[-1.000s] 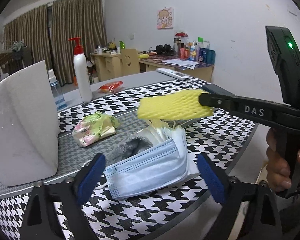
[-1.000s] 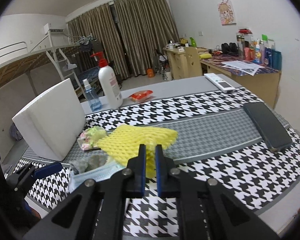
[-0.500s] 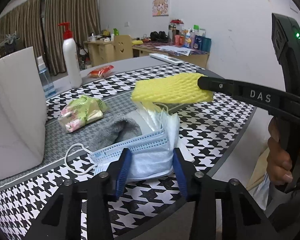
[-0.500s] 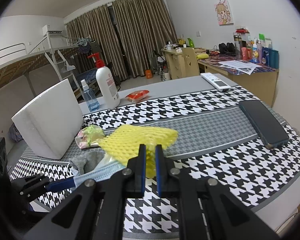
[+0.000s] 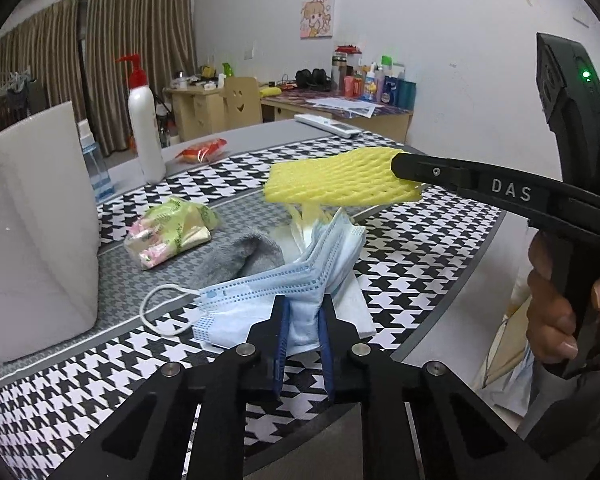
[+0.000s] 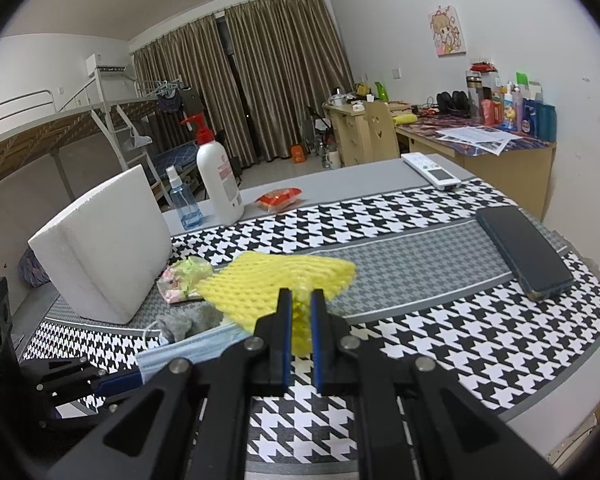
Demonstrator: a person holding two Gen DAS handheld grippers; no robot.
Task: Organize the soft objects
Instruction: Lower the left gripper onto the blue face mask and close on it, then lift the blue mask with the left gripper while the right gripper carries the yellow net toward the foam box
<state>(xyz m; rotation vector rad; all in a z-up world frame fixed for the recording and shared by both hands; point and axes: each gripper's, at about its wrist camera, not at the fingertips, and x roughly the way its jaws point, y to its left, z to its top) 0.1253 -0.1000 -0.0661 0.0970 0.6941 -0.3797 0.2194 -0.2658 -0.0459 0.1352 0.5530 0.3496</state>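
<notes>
The left gripper, its jaws just closing, pinches the blue face mask (lying on the houndstooth table), while the right gripper clamps the yellow foam net above and beyond it.

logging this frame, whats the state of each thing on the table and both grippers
left gripper: jaws have just closed, pinching the mask
mask: bunched, near edge gripped, rest on the table
right gripper: shut on the foam net
foam net: held off the table
sock: lying crumpled, partly under the mask
snack bag: lying loose
foam block: standing upright
pump bottle: upright
phone: lying flat
</notes>
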